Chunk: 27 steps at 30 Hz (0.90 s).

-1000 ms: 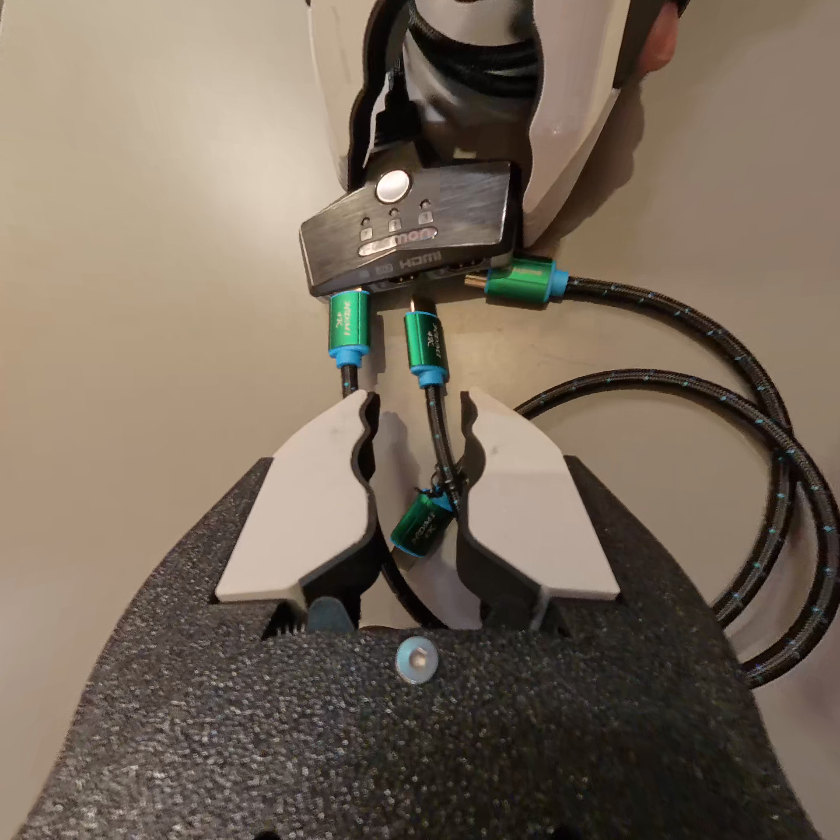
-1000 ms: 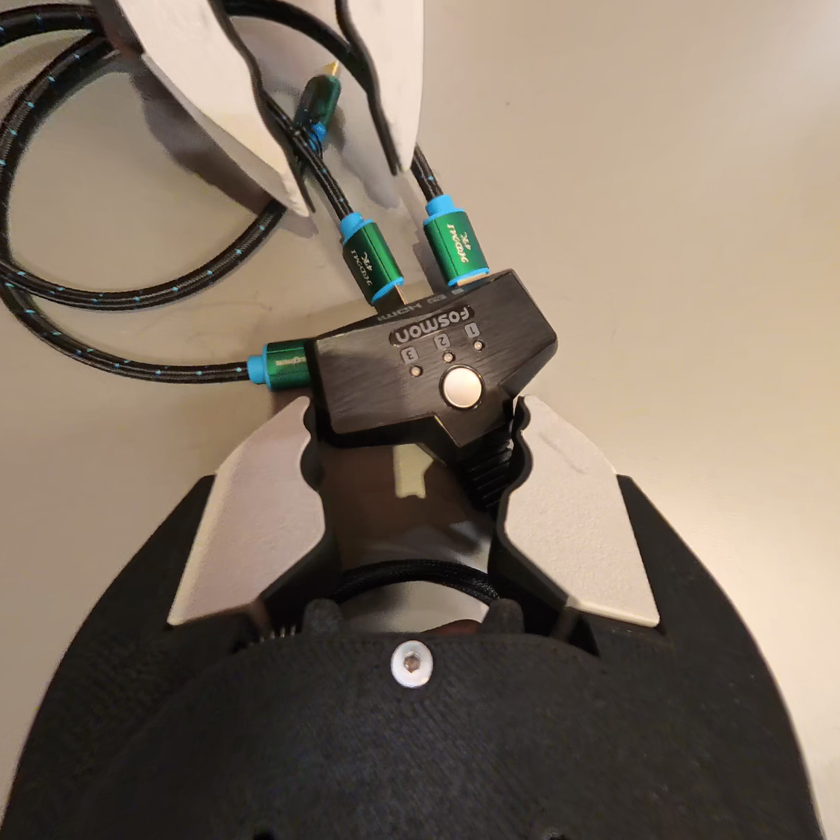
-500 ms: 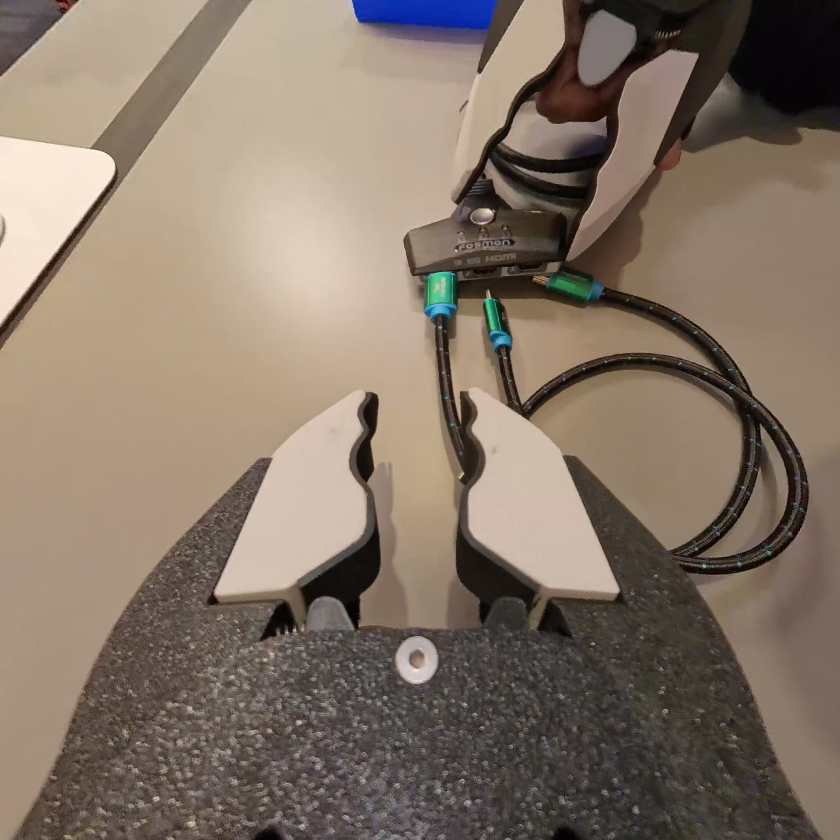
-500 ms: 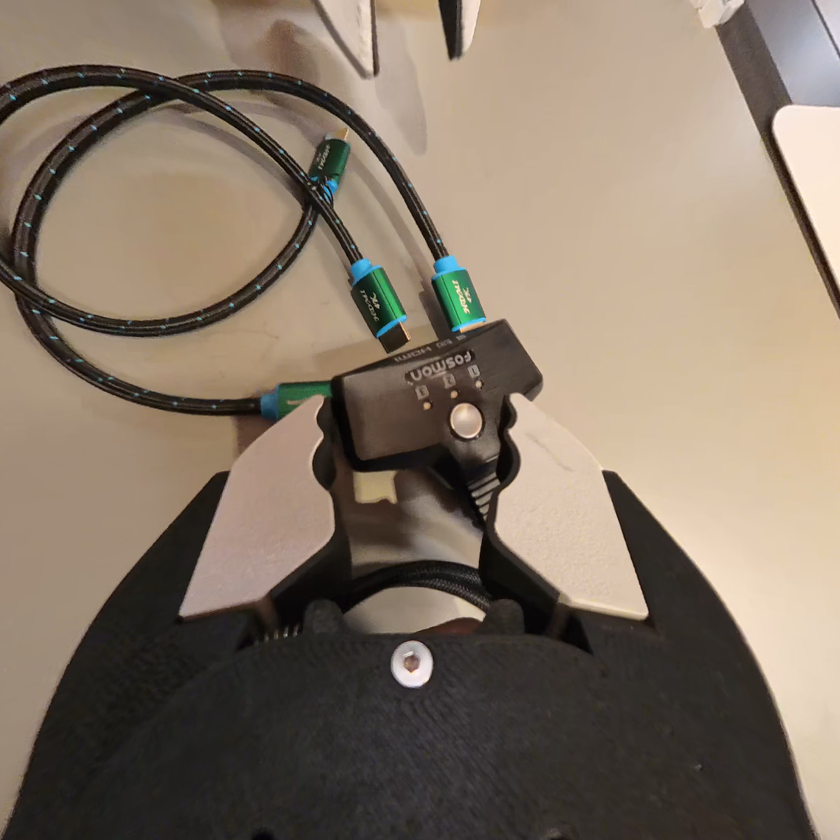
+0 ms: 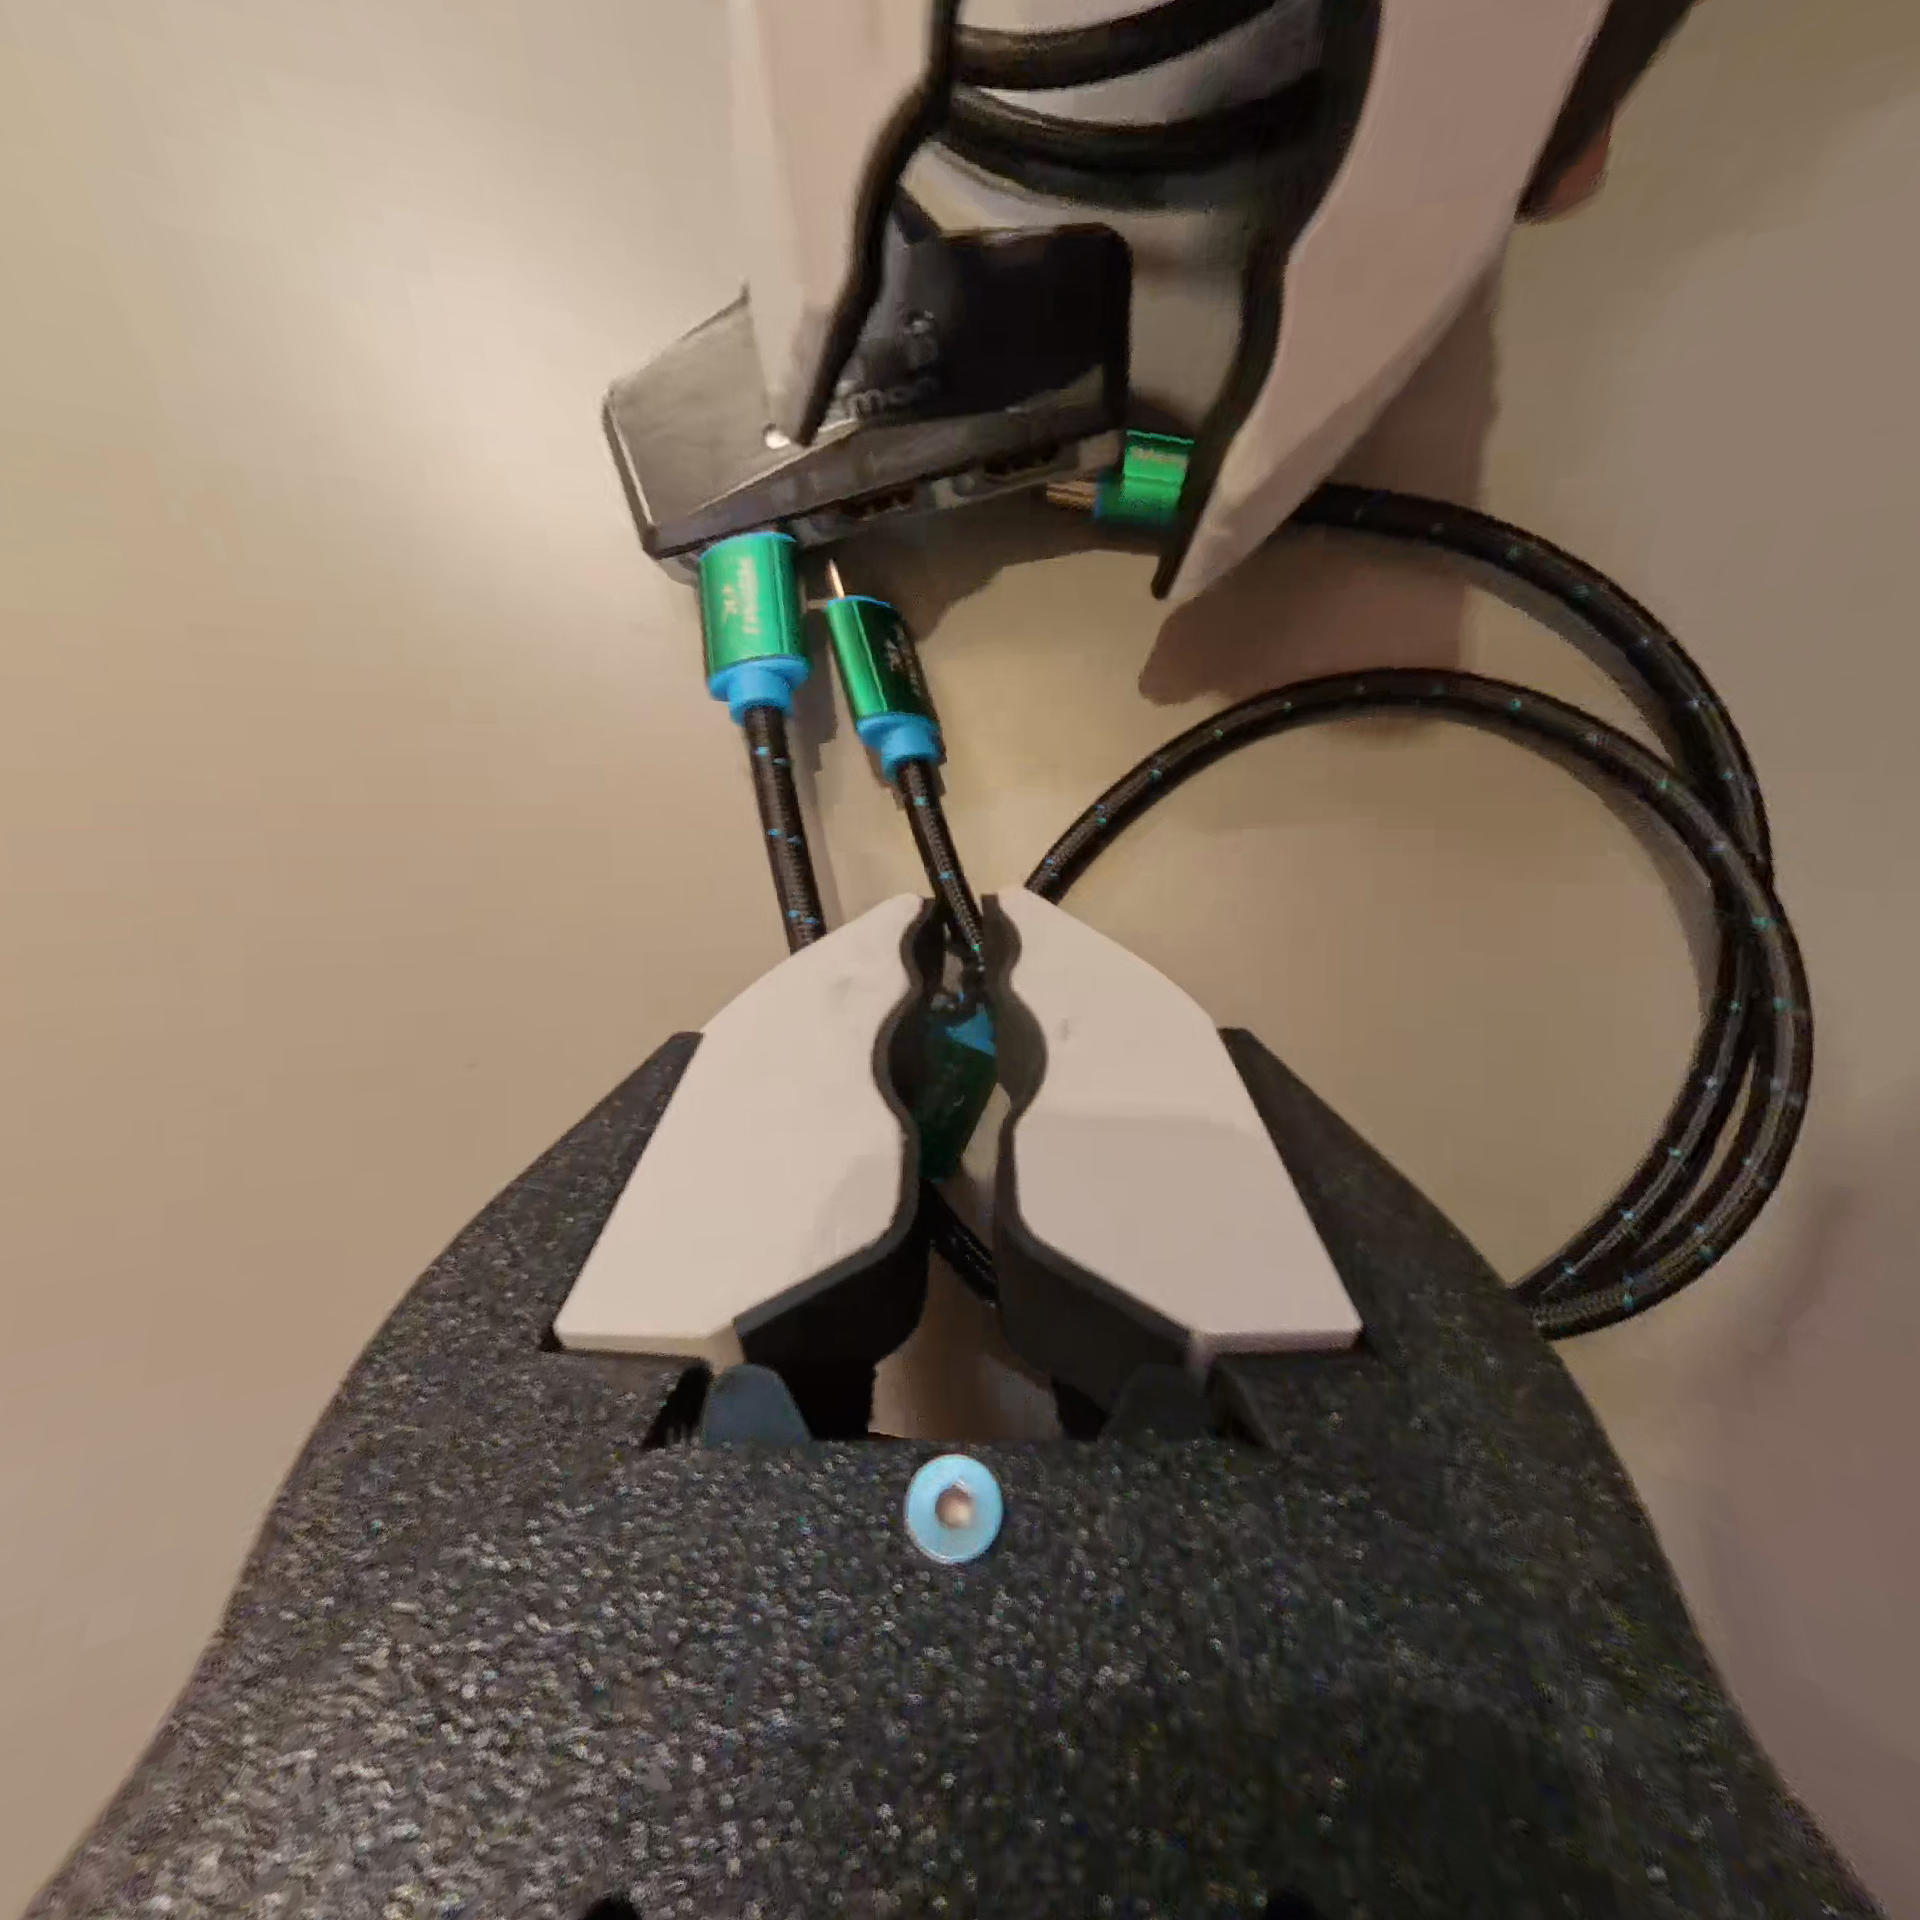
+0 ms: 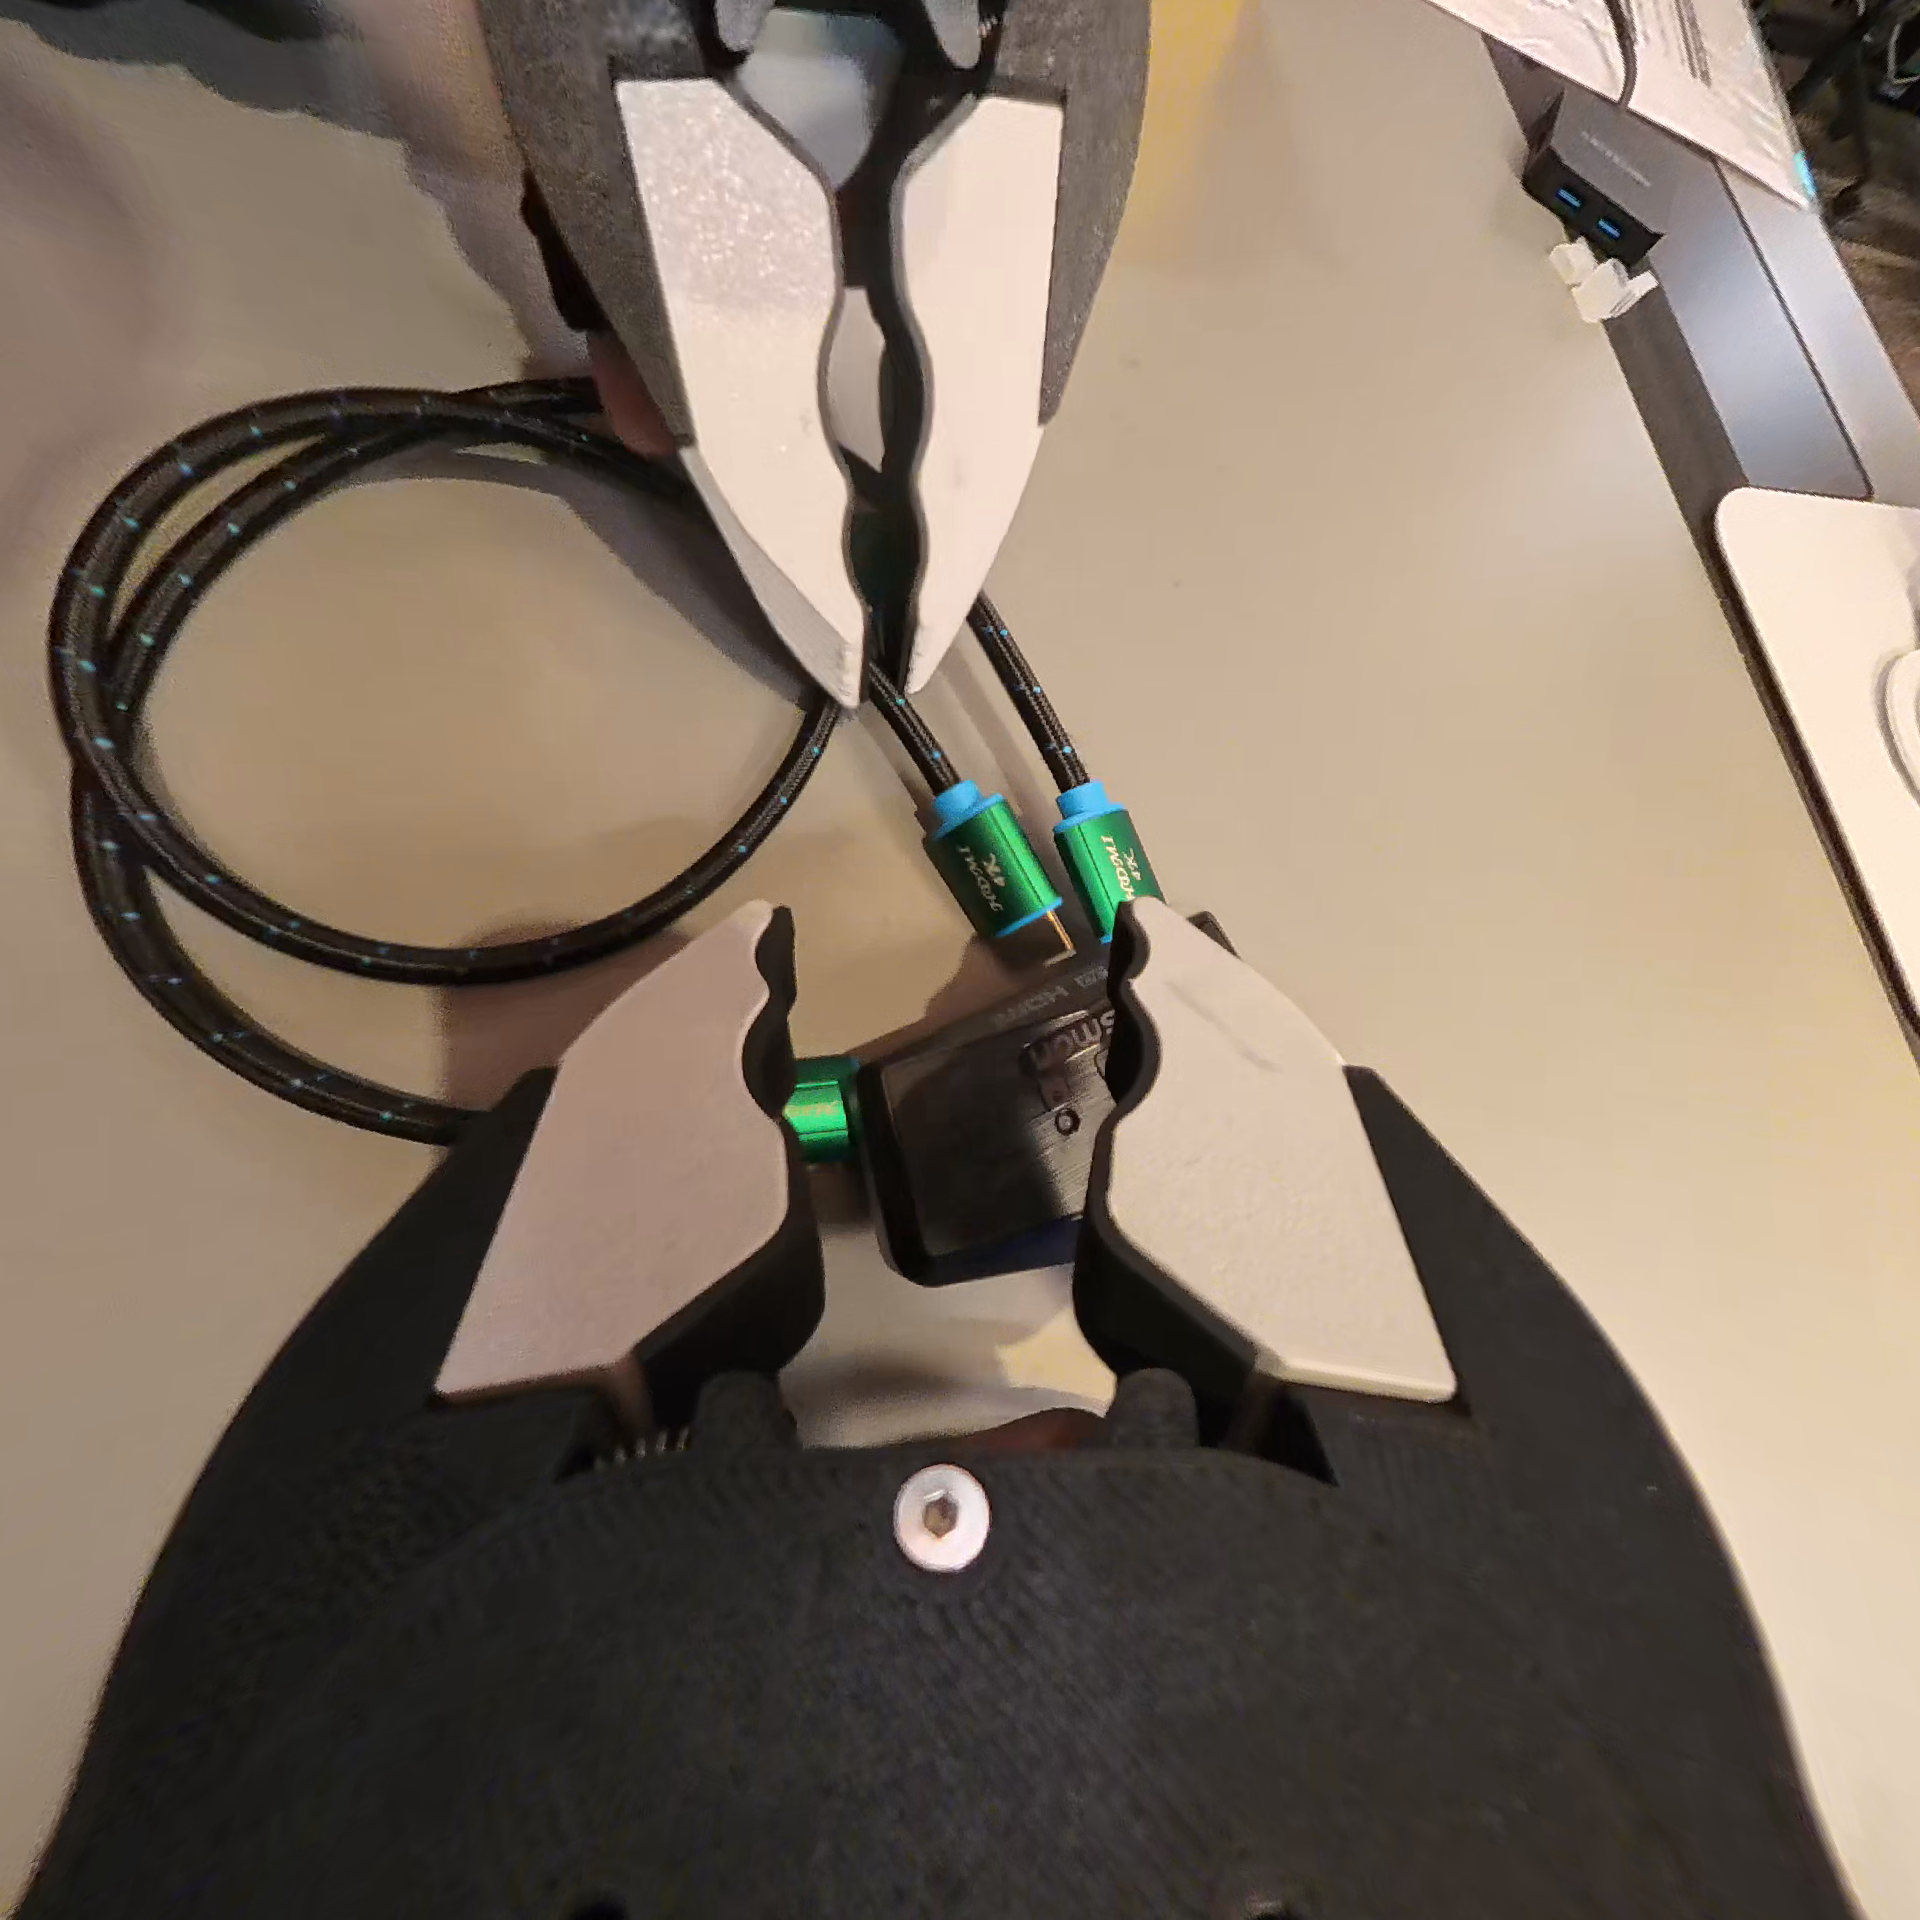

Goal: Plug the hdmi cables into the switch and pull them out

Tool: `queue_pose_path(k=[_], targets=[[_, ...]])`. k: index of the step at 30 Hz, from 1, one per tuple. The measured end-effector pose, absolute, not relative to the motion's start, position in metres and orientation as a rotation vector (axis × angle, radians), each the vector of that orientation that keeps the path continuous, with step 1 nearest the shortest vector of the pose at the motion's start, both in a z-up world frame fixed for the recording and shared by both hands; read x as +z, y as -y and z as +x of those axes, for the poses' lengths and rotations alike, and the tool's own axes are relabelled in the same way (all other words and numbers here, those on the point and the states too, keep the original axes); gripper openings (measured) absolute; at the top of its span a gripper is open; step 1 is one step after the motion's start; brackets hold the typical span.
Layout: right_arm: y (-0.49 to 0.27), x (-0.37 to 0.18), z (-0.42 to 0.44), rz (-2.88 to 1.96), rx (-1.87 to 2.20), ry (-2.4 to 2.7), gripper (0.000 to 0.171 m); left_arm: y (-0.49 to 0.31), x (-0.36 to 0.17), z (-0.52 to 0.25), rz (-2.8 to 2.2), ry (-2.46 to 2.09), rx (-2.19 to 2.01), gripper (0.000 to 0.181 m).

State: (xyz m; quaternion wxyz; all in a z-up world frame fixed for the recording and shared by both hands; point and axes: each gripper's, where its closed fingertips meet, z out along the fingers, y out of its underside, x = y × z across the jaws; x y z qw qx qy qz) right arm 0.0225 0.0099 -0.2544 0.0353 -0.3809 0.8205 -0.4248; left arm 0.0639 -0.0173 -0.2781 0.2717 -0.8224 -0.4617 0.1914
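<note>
At frame centre, left gripper (image 5: 954, 920), open before, is now clamping a cable (image 5: 940, 852); right gripper (image 6: 951, 914) is spreading wide around the switch (image 6: 987, 1153), hub (image 6: 1600, 171) upper right.

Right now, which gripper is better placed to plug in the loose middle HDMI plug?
Left. The left gripper is shut on that cable behind the loose plug; the right gripper is open around the switch.

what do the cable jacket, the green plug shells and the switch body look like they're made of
Cable jacket: braided fabric, probably nylon; black weave with teal flecks, matte.
Green plug shells: likely anodised metal, judging by the glossy sheen; their blue collars look like rubber or soft plastic.
Switch body: dark brushed metal by its fine grain lines, though textured plastic is possible.
</note>
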Motion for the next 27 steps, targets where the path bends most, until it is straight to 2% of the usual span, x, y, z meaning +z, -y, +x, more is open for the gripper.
queue_pose_path(k=[11,17,27], targets=[[-0.009,-0.251,0.026,-1.388,-1.455,-2.511,0.057,0.007,-0.268,0.069,-2.116,1.158,0.409,0.006],[-0.008,-0.256,0.026,-1.769,-1.523,-2.577,0.051,0.007,-0.261,0.066,-2.076,1.159,0.419,0.005],[0.001,-0.254,0.026,-1.930,-1.622,-2.644,0.043,-0.008,-0.251,0.059,-2.075,1.060,0.498,0.006]])
